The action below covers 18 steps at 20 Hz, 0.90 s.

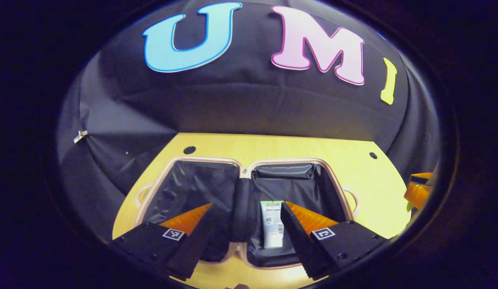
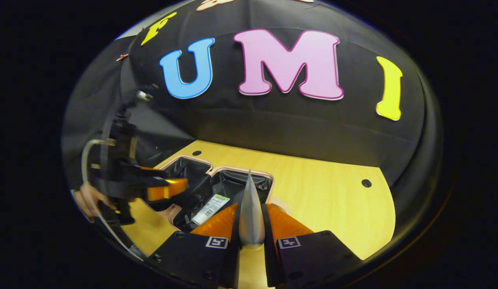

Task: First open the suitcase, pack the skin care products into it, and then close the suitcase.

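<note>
On the table (image 1: 353,160) your suitcase (image 1: 249,172) lies open, two halves side by side. One white tube (image 1: 272,224) rests in the right half, long axis running toward the wall, cap nearest you. Your right gripper (image 2: 251,208) clamps a second, silver tube (image 2: 251,216) pointing forward. Your left gripper (image 1: 247,208) is spread wide, empty.

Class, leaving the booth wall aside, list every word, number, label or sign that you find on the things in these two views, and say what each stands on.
White tube lying in the open suitcase: printed label with barcode, too small to read.
Left gripper, open above the suitcase: square black-and-white marker on each finger, a pattern, not words.
Right gripper, shut on a silver tube: same markers; no print visible on the tube.
Nothing here can be quoted.
</note>
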Motion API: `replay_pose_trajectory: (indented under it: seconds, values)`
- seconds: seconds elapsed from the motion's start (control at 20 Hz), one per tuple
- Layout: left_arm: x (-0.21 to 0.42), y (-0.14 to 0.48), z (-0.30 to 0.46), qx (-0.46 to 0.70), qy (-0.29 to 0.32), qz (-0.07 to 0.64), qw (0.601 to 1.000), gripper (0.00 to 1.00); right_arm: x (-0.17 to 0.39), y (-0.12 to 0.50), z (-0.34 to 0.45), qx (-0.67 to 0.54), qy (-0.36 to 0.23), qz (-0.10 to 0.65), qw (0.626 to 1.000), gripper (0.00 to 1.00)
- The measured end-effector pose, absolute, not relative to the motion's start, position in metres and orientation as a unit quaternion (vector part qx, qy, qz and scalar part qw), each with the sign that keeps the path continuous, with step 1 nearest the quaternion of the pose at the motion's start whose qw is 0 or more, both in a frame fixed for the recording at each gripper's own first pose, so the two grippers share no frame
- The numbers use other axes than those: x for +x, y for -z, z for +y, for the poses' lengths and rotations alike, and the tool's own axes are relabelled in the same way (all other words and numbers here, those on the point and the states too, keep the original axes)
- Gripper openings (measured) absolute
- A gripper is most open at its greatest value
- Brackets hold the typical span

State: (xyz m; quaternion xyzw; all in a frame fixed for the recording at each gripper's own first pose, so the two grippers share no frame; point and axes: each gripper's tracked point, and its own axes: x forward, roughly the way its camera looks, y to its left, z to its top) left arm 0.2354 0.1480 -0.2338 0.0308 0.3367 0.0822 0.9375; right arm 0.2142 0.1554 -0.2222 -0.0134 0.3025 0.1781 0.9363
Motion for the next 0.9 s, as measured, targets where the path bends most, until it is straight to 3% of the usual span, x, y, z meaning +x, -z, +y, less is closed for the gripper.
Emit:
replay_pose_trajectory:
  seconds: [0.4, 0.7, 0.9]
  values:
    - [0.098, 0.209, 0.235, 0.006, -0.176, 0.331, 0.927, 0.99, 0.211, 0.363, 0.224, -0.046, -0.187, 0.488, 0.851, 0.3]
    - [0.024, 0.239, 0.261, -0.075, -0.234, 0.361, 0.9, 0.97, 0.218, 0.426, 0.214, -0.106, -0.149, 0.546, 0.817, 0.3]
    - [0.012, 0.241, 0.262, -0.084, -0.237, 0.364, 0.897, 0.96, 0.232, 0.431, 0.217, -0.077, -0.12, 0.548, 0.824, 0.3]
